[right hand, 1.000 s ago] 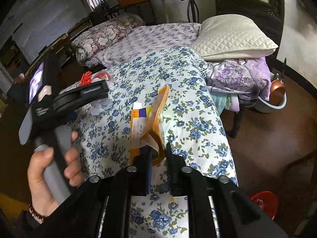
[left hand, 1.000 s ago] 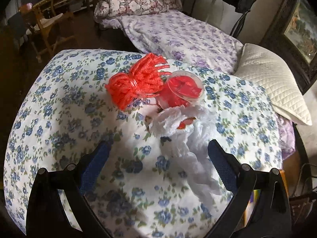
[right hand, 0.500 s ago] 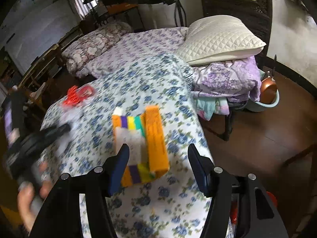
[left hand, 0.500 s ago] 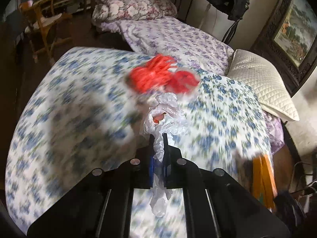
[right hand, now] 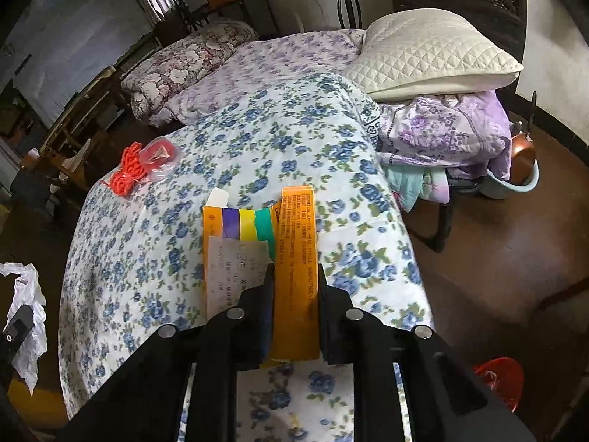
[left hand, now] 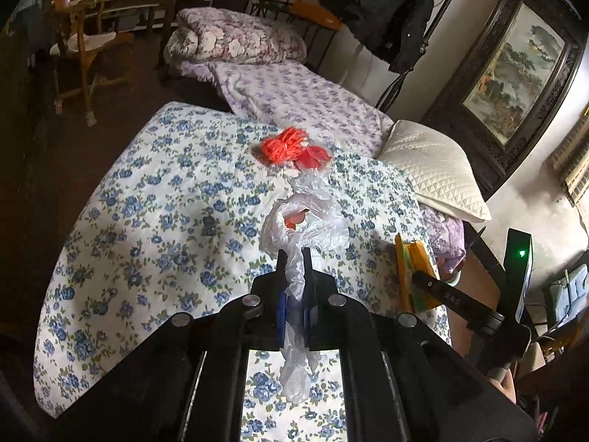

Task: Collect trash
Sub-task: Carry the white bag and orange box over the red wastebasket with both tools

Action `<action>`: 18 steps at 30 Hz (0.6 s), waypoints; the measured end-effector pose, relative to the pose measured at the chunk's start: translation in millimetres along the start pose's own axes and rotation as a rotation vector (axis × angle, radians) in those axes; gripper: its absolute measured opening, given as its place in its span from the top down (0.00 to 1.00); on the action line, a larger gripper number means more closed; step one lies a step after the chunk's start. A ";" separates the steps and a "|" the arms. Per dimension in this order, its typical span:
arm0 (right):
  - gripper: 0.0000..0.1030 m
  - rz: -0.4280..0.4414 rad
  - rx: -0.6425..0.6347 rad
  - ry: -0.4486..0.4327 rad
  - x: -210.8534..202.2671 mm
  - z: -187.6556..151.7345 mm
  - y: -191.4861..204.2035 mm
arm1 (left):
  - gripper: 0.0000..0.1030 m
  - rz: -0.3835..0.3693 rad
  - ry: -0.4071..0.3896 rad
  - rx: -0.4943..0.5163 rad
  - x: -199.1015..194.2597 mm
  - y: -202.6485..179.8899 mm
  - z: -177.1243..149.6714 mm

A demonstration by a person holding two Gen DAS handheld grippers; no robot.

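My left gripper (left hand: 294,254) is shut on a crumpled white plastic bag (left hand: 307,217) and holds it above the blue-flowered bedspread (left hand: 154,202). My right gripper (right hand: 296,270) is shut on an orange cardboard box (right hand: 294,258) with purple, yellow and green stripes and a white receipt; the box also shows in the left wrist view (left hand: 414,269). An orange net bundle (left hand: 281,145) and a clear plastic cup (left hand: 313,156) with red contents lie together on the bedspread beyond the bag; both also show in the right wrist view, the bundle (right hand: 129,171) and the cup (right hand: 160,153).
A white quilted pillow (right hand: 430,55) lies on a purple floral quilt (right hand: 441,129) at the bed's right. A rolled floral duvet (left hand: 235,37) lies at the far end. A wooden chair (left hand: 84,40) stands left. A red basket (right hand: 500,375) sits on the brown floor.
My left gripper closed on the white bag and lifted it back from the net and cup. My right gripper opened, then shut again across the orange box.
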State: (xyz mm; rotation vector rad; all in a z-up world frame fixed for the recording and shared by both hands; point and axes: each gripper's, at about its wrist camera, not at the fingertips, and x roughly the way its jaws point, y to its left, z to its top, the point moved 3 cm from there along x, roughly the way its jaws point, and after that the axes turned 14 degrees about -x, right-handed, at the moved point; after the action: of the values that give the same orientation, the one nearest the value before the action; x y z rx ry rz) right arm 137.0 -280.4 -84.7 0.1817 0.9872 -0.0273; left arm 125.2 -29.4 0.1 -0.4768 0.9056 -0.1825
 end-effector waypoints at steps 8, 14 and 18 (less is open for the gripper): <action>0.81 0.019 -0.033 -0.041 -14.8 2.4 21.9 | 0.93 0.004 -0.008 0.021 0.8 -6.2 -4.4; 0.81 0.045 -0.002 -0.102 -43.3 -0.6 20.8 | 0.93 0.013 -0.058 0.066 -16.0 -25.6 -14.4; 0.81 0.057 0.034 -0.157 -79.2 -16.5 7.5 | 0.93 0.022 -0.062 0.098 -27.8 -38.2 -29.9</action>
State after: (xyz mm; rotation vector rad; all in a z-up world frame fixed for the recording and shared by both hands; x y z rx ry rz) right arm 80.4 -275.0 -26.6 0.2353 0.8251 -0.0064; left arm 86.3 -63.0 22.2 -0.3798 0.8370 -0.1904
